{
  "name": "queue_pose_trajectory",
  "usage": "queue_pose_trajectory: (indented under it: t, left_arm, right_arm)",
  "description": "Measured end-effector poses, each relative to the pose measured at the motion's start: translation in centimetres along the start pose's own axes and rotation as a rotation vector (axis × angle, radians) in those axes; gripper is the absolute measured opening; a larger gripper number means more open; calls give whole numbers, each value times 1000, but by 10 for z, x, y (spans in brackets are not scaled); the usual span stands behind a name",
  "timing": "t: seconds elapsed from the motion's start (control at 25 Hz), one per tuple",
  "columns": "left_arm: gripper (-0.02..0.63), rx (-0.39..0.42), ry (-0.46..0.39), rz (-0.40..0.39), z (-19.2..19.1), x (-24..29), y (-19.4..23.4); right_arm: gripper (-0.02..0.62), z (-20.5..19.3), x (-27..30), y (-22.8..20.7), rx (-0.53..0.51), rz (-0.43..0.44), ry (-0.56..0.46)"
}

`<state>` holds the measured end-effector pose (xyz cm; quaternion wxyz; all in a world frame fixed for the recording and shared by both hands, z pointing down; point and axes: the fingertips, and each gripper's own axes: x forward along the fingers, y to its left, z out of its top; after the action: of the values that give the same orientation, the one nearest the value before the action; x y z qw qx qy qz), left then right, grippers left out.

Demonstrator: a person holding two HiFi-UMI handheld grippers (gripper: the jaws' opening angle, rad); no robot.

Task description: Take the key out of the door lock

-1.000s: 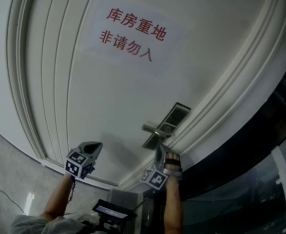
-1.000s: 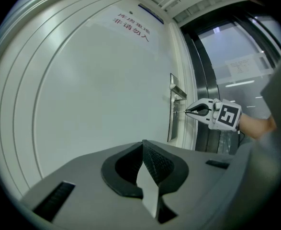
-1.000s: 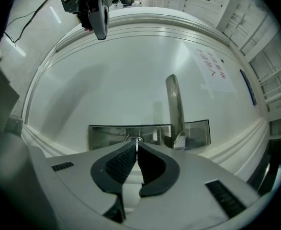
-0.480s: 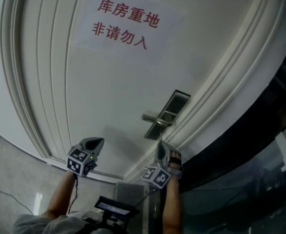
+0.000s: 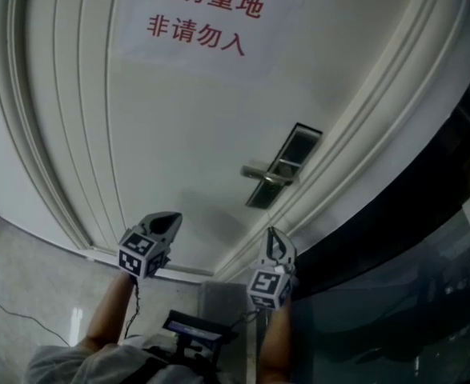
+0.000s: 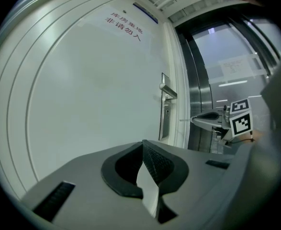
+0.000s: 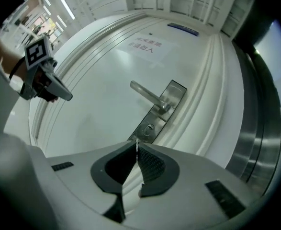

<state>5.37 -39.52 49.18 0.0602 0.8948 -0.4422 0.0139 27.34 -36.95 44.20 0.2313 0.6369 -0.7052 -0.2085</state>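
Note:
The white door carries a metal lock plate (image 5: 292, 157) with a lever handle (image 5: 260, 173). In the right gripper view the keyhole (image 7: 150, 127) under the handle (image 7: 147, 97) looks bare. My right gripper (image 7: 137, 148) is shut, and a thin metal sliver, the key (image 7: 137, 142), sticks out from its tips, a short way off the lock plate. In the head view the right gripper (image 5: 273, 242) hangs below the plate, clear of it. My left gripper (image 5: 170, 218) is shut on nothing, held off the door to the left; its own view shows the jaws (image 6: 142, 145) closed.
A paper sign (image 5: 198, 18) with red characters is stuck high on the door. Raised mouldings (image 5: 66, 134) frame the door panel. Dark glass and metal panelling (image 5: 427, 254) runs along the right. A small device (image 5: 190, 334) sits at the person's waist.
My right gripper has drawn back and down from the lock plate, where it stood a second ago. The left gripper has hardly moved; the head view has shifted a little.

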Motion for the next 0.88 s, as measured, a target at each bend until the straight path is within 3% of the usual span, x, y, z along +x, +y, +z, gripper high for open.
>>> queue_pose_trajectory:
  t: [0.24, 0.4, 0.88]
  left_arm:
    - [8, 2, -16, -9, 6, -10, -1]
    - [8, 12, -18, -19, 4, -18, -4]
    - [8, 38, -24, -43, -3, -35, -14]
  right_arm:
    - [21, 7, -18, 13, 266, 35, -33]
    - [23, 2, -29, 28, 390, 74, -30]
    - [21, -5, -61, 54, 568, 44, -41]
